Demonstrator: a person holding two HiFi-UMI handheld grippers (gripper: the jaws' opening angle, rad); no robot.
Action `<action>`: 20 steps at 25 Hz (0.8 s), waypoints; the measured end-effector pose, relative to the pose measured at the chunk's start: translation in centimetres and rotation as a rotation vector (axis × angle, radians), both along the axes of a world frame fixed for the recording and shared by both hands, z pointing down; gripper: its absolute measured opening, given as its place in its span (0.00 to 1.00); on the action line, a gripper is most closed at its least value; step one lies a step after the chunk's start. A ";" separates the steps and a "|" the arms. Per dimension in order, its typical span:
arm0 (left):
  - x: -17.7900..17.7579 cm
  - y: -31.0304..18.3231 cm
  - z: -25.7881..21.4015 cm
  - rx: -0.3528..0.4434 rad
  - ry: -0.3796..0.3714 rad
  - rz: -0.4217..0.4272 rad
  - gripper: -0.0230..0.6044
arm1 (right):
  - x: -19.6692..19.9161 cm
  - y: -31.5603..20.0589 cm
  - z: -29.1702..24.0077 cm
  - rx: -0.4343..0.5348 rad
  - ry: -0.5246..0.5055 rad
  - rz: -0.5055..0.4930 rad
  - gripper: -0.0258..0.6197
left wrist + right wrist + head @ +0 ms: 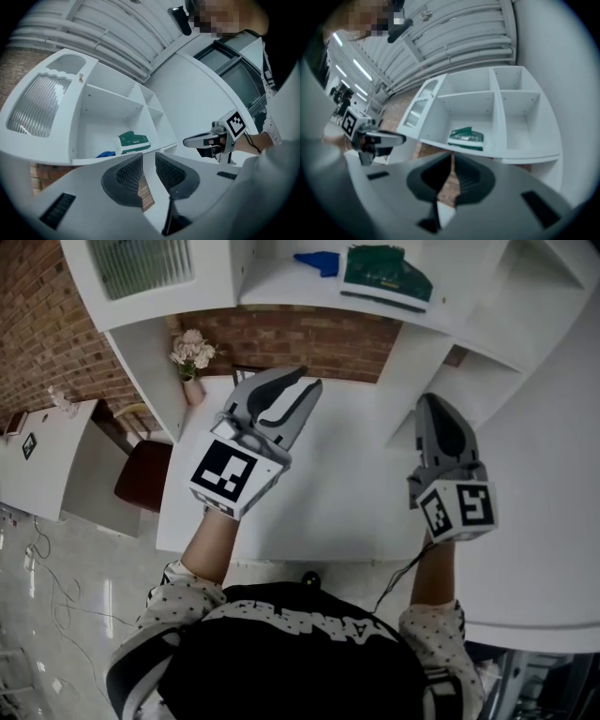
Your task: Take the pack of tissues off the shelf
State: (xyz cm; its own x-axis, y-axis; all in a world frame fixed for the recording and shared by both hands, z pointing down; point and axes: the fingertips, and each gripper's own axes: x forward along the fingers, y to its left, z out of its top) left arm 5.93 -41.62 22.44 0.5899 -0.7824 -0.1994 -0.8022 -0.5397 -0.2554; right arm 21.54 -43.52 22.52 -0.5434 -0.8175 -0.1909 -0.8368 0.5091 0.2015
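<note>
Looking down from the head view, I have a white table (pixel 347 493) under both tools, and its far edge runs up to a red brick wall (pixel 300 338). A white shelf unit (pixel 272 287) stands over that wall, split into open compartments, with a ribbed translucent panel (pixel 141 263) set in its left end. The pack of tissues (pixel 386 273), green, lies flat on the board of a middle compartment, and a small blue thing (pixel 319 261) sits just beside it on the left; I cannot tell what it is. Neither tool touches the pack. My left gripper (pixel 298 381) hangs above the table's far left part, pointing toward the shelf, its jaws a narrow gap apart with nothing between them but brick and table behind. My right gripper (pixel 433 404) hangs near the shelf's upright on the right, its jaws closed together and empty. A small vase of pale flowers (pixel 192 352) stands at the table's far left corner against the unit's side. Left of the table is a dark red chair (pixel 142 474), then a second white table (pixel 56 474) carrying a square marker. Below that lies glossy pale floor (pixel 56 615) with thin cables trailing across it. On the right a broad curved white surface (pixel 553 540) sweeps past the table.
</note>
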 end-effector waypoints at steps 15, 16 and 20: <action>1.2 -8.9 -4.4 0.054 -0.103 -0.099 0.27 | 1.4 -7.9 -5.2 0.030 0.012 -0.008 0.13; 1.1 -9.5 -4.5 0.043 -0.112 -0.108 0.27 | 1.4 -8.3 -5.6 0.031 0.015 -0.008 0.16; 0.9 -11.7 -5.2 -0.012 -0.139 -0.141 0.29 | 0.8 -10.7 -7.0 0.008 0.032 0.000 0.23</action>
State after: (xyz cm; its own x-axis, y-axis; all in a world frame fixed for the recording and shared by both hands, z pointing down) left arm 6.82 -53.32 17.28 0.4958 -0.8609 -0.1141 -0.8274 -0.4284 -0.3632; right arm 22.32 -54.24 15.54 -0.5495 -0.8158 -0.1803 -0.8298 0.5075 0.2322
